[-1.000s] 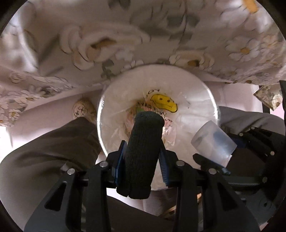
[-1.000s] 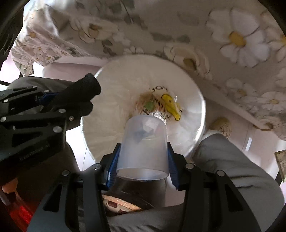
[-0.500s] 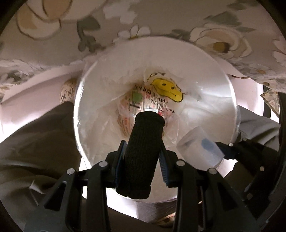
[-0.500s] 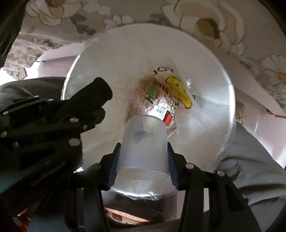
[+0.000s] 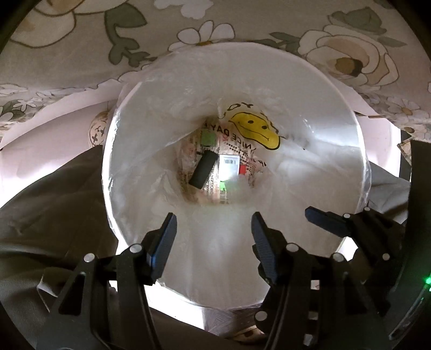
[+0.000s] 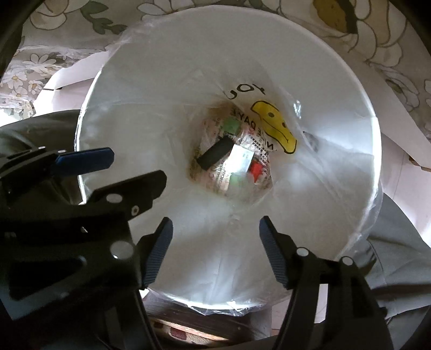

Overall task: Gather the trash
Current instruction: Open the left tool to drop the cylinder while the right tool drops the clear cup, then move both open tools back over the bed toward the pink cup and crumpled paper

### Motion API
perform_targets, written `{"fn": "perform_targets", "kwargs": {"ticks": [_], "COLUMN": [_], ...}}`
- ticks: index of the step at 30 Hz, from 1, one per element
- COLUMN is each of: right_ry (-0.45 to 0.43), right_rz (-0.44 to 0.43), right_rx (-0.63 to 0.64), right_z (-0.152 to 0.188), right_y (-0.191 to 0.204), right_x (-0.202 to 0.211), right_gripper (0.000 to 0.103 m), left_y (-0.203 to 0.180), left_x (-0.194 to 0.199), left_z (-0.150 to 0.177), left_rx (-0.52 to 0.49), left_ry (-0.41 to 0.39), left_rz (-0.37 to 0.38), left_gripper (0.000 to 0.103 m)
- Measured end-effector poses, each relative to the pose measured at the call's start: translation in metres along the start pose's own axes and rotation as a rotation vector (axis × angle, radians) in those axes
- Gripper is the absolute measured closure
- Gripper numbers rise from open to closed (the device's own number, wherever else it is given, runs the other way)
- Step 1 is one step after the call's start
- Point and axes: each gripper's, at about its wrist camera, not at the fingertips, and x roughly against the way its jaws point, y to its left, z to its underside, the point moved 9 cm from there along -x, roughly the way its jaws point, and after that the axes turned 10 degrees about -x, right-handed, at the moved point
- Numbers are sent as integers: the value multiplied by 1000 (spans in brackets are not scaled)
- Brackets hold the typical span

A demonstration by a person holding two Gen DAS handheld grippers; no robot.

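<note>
A white trash bin [image 5: 336, 91] lined with a clear smiley-face bag fills both views [image 6: 336, 67]. A black cylinder [image 5: 203, 170] lies at its bottom on printed wrappers, also seen in the right wrist view [image 6: 216, 154]. The clear plastic cup shows only as a pale blur near the bottom [image 6: 239, 180]. My left gripper [image 5: 214, 234] is open and empty above the bin mouth. My right gripper [image 6: 215, 239] is open and empty beside it, and it shows in the left wrist view [image 5: 323, 223].
A floral tablecloth [image 5: 242, 24] hangs over the bin's far side. Grey trouser legs [image 5: 54, 210] flank the bin on both sides [image 6: 398, 255]. A patterned slipper [image 5: 98, 129] sits on the pale floor to the left.
Both grippers opened over the bin. The black cylinder and the clear cup dropped out of them into the bin. The bin now looks closer in both views.
</note>
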Motion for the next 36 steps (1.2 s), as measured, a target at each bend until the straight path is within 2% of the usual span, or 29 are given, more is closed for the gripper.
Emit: {"fn": "perform_targets", "kwargs": {"ticks": [12,27,33,36], "right_ry": [-23,-105,-162,-194], "right_rz": [0,0,-18,-16], "right_rx": [0,9,7,15], "right_z": [3,18,25,28], "right_y": [0,-1,-4,-4], "right_x": [10,41,68,82], "right_gripper": [34,34,34,34], "left_y": [0,-8,-17,-20], "left_x": [4,47,83,114], "left_z": [3,22,28,29], "left_rx": [3,-34,-65,-78], "left_ry": [-11,-87,-169,-244], "left_rz": [-25,-71,-88,-106], "left_gripper": [45,45,45,45]}}
